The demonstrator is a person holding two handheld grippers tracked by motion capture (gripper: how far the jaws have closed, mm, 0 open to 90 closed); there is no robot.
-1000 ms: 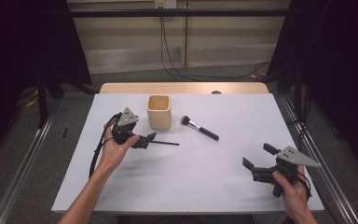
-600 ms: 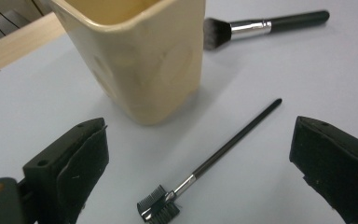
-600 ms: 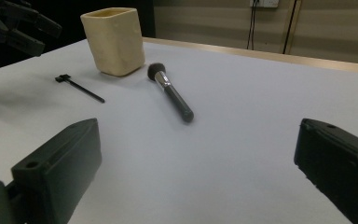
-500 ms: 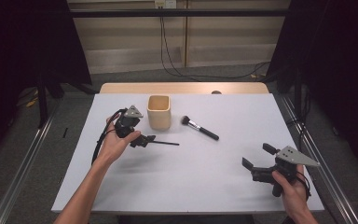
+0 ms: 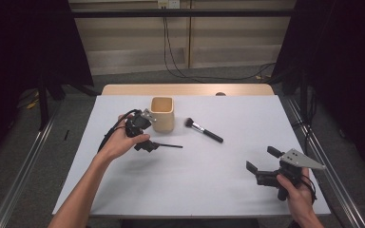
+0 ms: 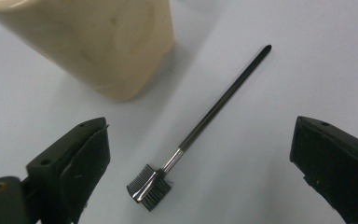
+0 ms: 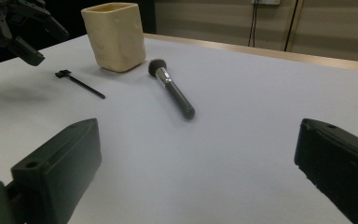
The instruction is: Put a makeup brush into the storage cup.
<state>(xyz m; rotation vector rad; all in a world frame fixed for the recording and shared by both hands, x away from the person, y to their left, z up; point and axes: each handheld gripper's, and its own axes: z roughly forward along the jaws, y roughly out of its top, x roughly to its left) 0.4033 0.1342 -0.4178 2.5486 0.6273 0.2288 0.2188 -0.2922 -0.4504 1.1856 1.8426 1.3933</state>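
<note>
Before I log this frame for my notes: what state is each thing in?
Left hand-held gripper: open, jaws on either side of the brow brush head.
Right hand-held gripper: open, holding nothing.
Brow brush: lying flat on the table, ungrasped.
Powder brush: lying flat, untouched.
Cup: upright, open top.

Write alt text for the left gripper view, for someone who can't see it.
The left gripper hangs open above a white table, its black fingers on either side of the comb end of a thin black brow brush lying flat. A cream square cup stands beside the brush.
</note>
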